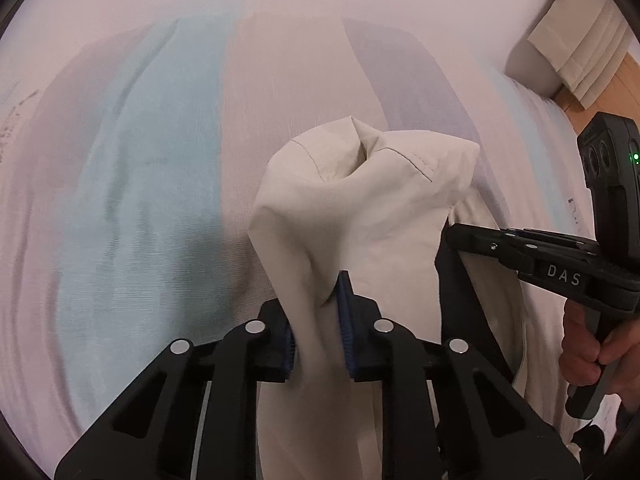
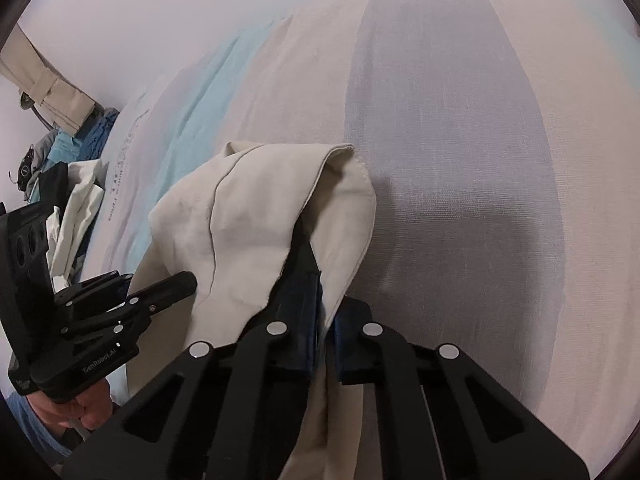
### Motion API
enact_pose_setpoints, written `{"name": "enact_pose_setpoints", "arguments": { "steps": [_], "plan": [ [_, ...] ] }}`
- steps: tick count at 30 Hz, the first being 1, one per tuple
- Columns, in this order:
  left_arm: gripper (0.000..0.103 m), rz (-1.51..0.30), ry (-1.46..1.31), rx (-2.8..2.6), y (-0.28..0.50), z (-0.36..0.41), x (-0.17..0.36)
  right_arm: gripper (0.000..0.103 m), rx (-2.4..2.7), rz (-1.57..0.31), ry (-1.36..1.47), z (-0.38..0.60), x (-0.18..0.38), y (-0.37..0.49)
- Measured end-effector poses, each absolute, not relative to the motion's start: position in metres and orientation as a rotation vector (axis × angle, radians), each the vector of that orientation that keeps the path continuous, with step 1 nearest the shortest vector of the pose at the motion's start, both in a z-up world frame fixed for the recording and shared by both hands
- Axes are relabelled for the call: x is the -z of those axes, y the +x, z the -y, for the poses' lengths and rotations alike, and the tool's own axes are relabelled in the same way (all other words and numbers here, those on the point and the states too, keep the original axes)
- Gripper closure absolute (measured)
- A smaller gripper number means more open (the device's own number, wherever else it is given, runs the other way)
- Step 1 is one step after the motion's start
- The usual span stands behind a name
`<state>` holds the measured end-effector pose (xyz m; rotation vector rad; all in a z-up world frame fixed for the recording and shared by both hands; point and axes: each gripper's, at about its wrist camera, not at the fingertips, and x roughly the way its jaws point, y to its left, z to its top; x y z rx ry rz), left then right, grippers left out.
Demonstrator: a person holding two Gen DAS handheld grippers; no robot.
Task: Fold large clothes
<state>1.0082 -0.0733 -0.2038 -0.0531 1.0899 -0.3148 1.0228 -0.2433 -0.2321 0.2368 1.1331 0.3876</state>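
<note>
A beige garment (image 1: 360, 200) with a dark lining hangs bunched above a pastel-striped sheet (image 1: 160, 160). My left gripper (image 1: 318, 336) is shut on a fold of it, the cloth pinched between the blue pads. In the left wrist view my right gripper (image 1: 452, 236) comes in from the right and bites the garment's edge. The right wrist view shows the same beige garment (image 2: 248, 220) draped over my right gripper (image 2: 329, 332), which is shut on its hem. My left gripper (image 2: 188, 280) reaches into the cloth from the left there.
The striped sheet (image 2: 460, 120) fills the surface below, in blue, pink and purple bands. A heap of other clothes (image 2: 72, 184) lies at its left edge. A pleated curtain (image 1: 580, 52) and wooden floor (image 1: 624, 92) show top right. A hand (image 1: 600, 352) holds the right gripper.
</note>
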Motion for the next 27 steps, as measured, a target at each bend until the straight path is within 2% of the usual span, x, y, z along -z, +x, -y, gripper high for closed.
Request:
{"name": "enact_pose_setpoints", "arguments": {
  "steps": [6,15,27],
  "plan": [
    [0.095,-1.059,0.001,0.293,0.99,0.071,0.181,0.099,-0.357,-1.079,0.177,0.238,0.2,1.005],
    [0.096,-1.004,0.034,0.282,0.951,0.075,0.132,0.1,-0.363,-0.997,0.124,0.228,0.144,0.957],
    [0.096,-0.906,0.059,0.242,0.833,0.077,0.07,0.1,-0.34,-0.856,-0.027,0.21,0.079,0.833]
  ]
}}
